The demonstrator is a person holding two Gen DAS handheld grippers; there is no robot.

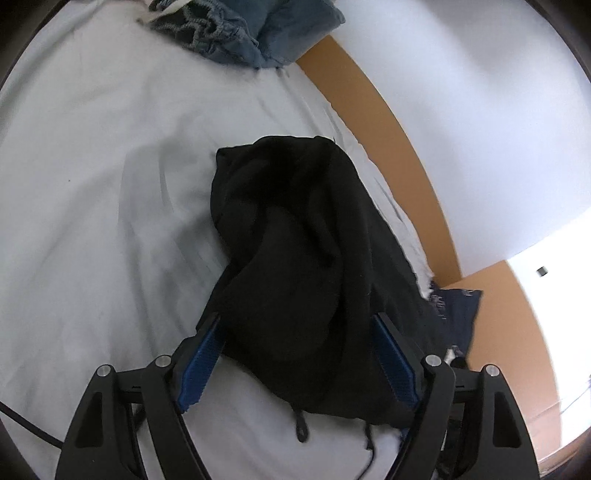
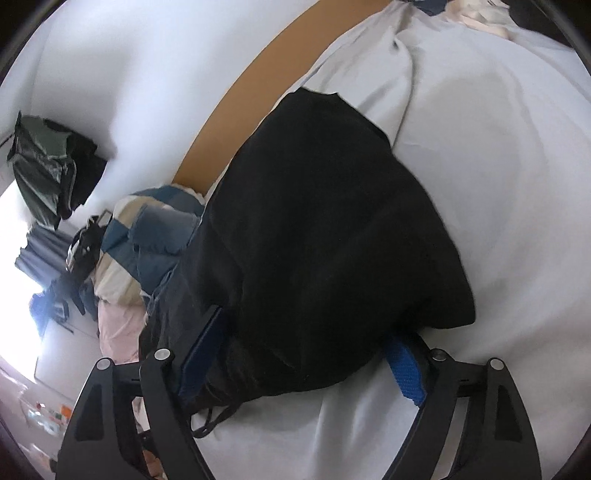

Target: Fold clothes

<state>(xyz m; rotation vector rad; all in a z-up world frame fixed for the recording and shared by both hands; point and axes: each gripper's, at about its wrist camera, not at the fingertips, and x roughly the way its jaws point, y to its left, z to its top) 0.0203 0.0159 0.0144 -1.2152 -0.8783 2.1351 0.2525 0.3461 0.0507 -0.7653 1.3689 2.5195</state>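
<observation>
A crumpled black garment [image 1: 295, 229] with a drawstring lies on the white bed sheet [image 1: 92, 184], close to the bed's edge. My left gripper [image 1: 295, 317] is open, its blue-padded fingers [image 1: 201, 358] standing wide on either side of the garment's near end. In the right wrist view the same black garment [image 2: 325, 221] fills the middle. My right gripper [image 2: 306, 325] is open too, straddling its near end. The cloth drapes over the tip of the right finger [image 2: 406, 373], and the left finger is partly hidden against dark fabric.
A heap of blue denim clothes [image 1: 243, 33] sits at the far end of the bed. A brown strip [image 1: 369, 96] runs along the white wall beside the bed. More clothes and a blue-and-cream blanket [image 2: 147, 240] lie left of the garment, with a dark bag [image 2: 48, 162] beyond.
</observation>
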